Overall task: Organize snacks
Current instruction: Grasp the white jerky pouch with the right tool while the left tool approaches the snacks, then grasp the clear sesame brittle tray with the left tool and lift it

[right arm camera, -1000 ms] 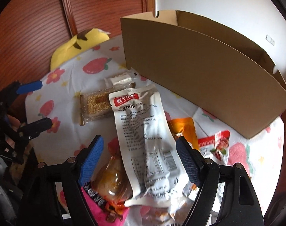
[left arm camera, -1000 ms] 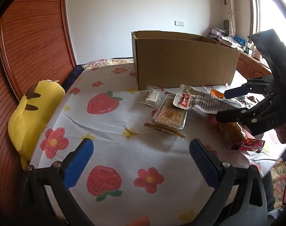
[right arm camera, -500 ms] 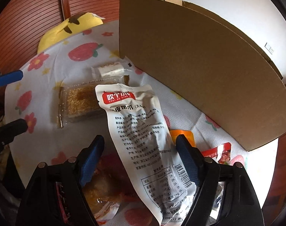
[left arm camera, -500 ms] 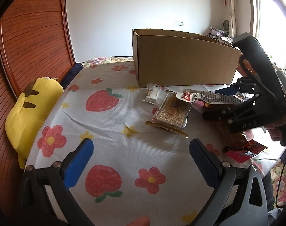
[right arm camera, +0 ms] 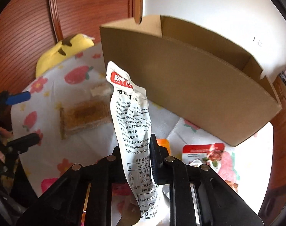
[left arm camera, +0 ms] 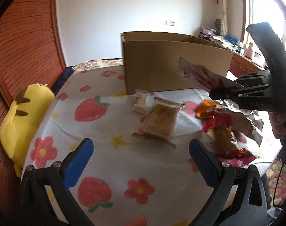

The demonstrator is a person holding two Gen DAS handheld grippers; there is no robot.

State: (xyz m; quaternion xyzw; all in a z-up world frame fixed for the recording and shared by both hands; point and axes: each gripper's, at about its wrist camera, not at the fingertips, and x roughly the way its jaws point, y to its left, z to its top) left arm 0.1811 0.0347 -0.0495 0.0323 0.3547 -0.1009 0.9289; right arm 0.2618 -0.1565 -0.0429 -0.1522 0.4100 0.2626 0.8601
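Snacks lie scattered near the box [left arm camera: 173, 64]! From the left wrist: left gripper [left arm camera: 141, 162] hangs wide apart and empty, low over the tablecloth [left arm camera: 97, 130], ready for the cracker pack [left arm camera: 159, 120]; at right, the right gripper [left arm camera: 216, 92] lifts a pouch [left arm camera: 195, 73] by one end. From the right wrist: jaws clamped on the white pouch [right arm camera: 131, 124], held mid-body, raised toward the box [right arm camera: 190, 86], likely to clear its wall; a red packet [right arm camera: 203, 152] waits near.

Count: one cardboard box [left arm camera: 173, 66]; one yellow plush toy [left arm camera: 24, 116]; two grippers, left gripper [left arm camera: 141, 160] and right gripper [right arm camera: 137, 162]. Snack packets: one white pouch [right arm camera: 131, 120] between the right gripper's fingers, at least five on the tablecloth [left arm camera: 97, 131] ahead of the left gripper.
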